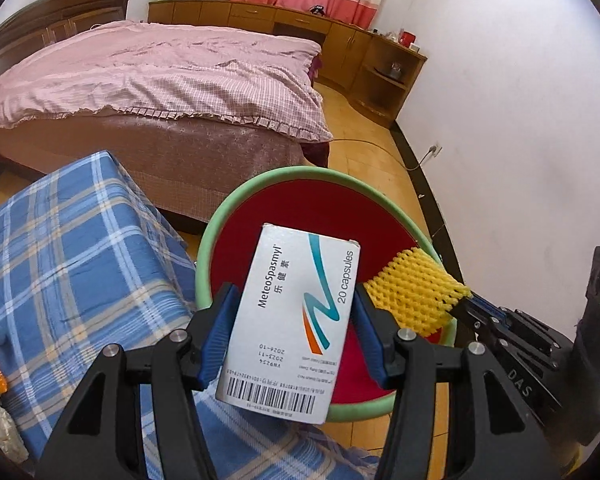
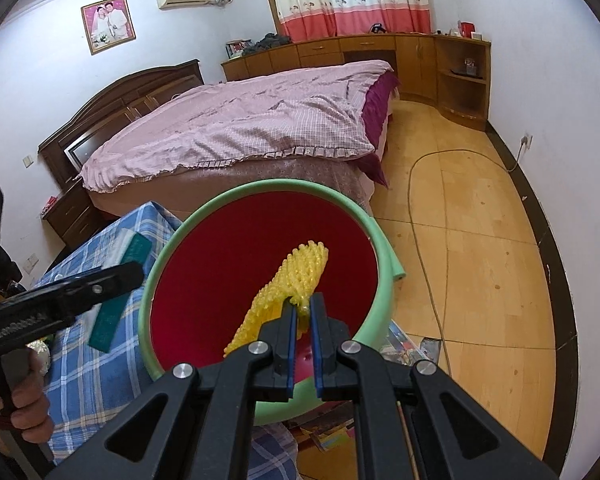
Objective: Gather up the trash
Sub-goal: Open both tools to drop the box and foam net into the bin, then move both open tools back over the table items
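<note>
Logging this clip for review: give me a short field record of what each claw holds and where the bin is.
left claw: shut on the medicine box, held over the bin
right claw: pinching the yellow foam net above the bin
bin: green rim, red inside, beside the checked blue cloth
background: bed, wooden cabinets, curtain
trash already in bin: cannot tell
</note>
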### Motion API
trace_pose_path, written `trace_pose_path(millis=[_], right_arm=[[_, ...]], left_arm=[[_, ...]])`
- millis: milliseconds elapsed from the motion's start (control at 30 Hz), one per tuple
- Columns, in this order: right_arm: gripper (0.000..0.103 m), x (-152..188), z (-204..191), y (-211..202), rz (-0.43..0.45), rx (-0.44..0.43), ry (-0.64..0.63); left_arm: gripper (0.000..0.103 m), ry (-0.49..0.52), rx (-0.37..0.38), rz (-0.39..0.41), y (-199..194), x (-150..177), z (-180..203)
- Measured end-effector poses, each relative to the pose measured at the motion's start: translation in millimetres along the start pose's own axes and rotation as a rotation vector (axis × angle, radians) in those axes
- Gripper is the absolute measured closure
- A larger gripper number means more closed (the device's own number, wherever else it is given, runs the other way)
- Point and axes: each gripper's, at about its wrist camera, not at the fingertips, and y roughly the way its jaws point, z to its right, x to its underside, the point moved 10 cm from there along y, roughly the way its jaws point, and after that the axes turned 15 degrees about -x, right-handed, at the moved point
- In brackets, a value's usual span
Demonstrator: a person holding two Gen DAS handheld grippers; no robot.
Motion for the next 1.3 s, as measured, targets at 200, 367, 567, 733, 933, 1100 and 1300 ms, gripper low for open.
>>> trace_pose_path(millis=[200, 367, 567, 733, 933, 1100, 1300], right_arm=[[0.060, 0, -1, 6, -0.004, -0.026, -0.008], [0.053, 0, -2, 7, -0.006, -0.053, -0.001], [0.045, -1, -6, 8, -0.015, -0.077, 0.007], [0.040, 0, -14, 5, -0.010, -0.094, 0.014], [0.034, 4, -28, 4, -0.019, -0.111, 0.027], [0.032, 7, -51, 1, -0.011, -0.143, 0.003], [0.030, 11, -83, 1, -0.021, -0.190, -0.023]], left_arm=[[0.035, -0.013, -0.029, -0.015, 8, 2, -2], [0.035, -0.062, -0.038, -0.042, 11, 8, -12], [0.035, -0.113, -0.073, -0.035, -1, 11, -31], [0.035, -0.154, -0.097, -0.023, -18, 15, -47], [0.035, -0.193, -0.148, 0.013, -45, 20, -75], [0.035, -0.238, -0.191, 0.029, -63, 30, -103], [0.035, -0.300, -0.244, 0.044, -85, 43, -139]])
